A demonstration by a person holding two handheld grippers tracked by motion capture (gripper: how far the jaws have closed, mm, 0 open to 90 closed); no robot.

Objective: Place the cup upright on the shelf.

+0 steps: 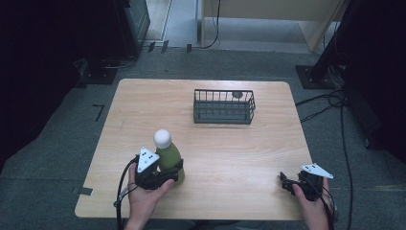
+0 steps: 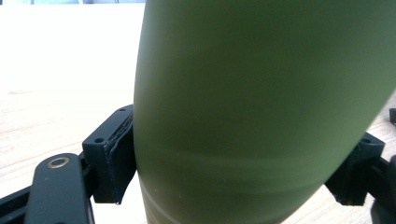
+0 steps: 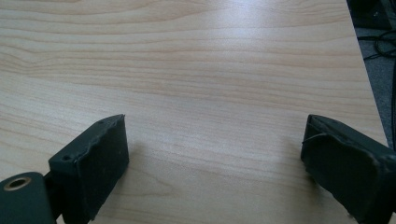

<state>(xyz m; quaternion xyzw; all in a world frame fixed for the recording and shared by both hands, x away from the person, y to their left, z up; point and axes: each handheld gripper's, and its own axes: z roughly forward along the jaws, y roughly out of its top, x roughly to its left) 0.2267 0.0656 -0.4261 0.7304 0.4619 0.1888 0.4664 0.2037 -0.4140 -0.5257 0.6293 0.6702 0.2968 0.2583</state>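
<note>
We see the left gripper clamped on the green bottle, white-capped, upright near the table's front left; the right gripper rests wide apart, holding nothing; wire basket beyond.

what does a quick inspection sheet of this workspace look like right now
surface: light wood table, bare grain between the items
job's things: green bottle with a white round cap, upright near the front left; dark wire basket toward the far edge, a small round grey thing at its back rim
clutter: nothing seen
grippers: left claw shut on the green bottle, jaws pressed to both sides of its body; right claw open over bare wood, holding nothing
cables: black cable trailing from the left claw; more cables on the floor at right
surroundings: grey carpet, dark equipment stands
</note>
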